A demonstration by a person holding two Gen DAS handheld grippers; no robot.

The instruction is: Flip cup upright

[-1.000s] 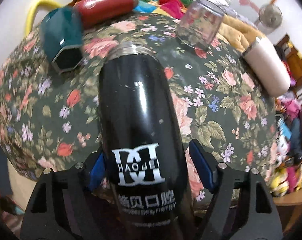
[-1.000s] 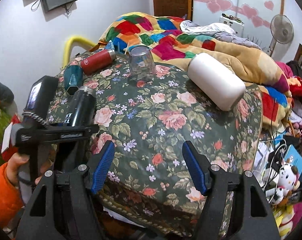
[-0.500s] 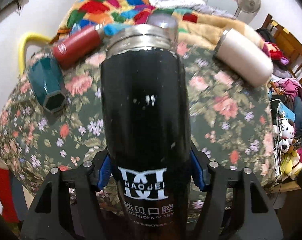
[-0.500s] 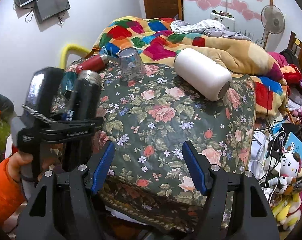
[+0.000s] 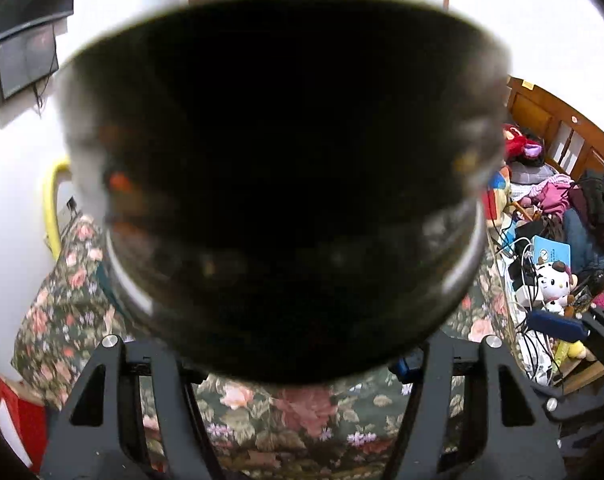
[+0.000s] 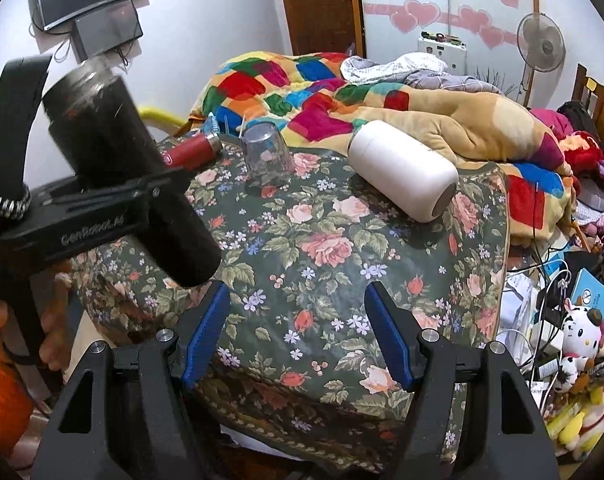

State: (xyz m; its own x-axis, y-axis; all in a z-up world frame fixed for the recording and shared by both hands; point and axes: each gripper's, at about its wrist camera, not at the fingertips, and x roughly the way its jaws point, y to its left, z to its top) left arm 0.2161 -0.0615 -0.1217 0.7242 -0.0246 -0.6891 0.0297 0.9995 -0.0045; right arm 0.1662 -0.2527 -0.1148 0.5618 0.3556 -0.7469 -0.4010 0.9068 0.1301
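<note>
At the far left of the right wrist view, the left gripper (image 6: pixel 114 200) is clamping the black cup (image 6: pixel 130 176) around its middle and holding it clear above the floral tablecloth (image 6: pixel 322 248), tilted with its steel-rimmed mouth up and to the left and its base down toward the table edge. Just behind it, a red bottle (image 6: pixel 192 150) is lying on its side, with a clear glass (image 6: pixel 267 156) standing mouth-down beside it. Further right, a white cylinder (image 6: pixel 402 172) is lying on its side near the cloth's back edge. The right gripper (image 6: pixel 298 334) is hanging over the near edge with its blue-padded jaws spread wide and nothing between them.

Behind the table a patchwork quilt (image 6: pixel 302 92) is heaped on a bed, a fan (image 6: pixel 540 46) is standing by the wall, and a plush toy (image 6: pixel 582 332) is sitting among clutter at the right.

In the left wrist view the black cup (image 5: pixel 278 184) is filling nearly the whole frame, blurred and dark, its metal band (image 5: pixel 130 292) catching light, with the tablecloth (image 5: pixel 286 412) showing beneath it.
</note>
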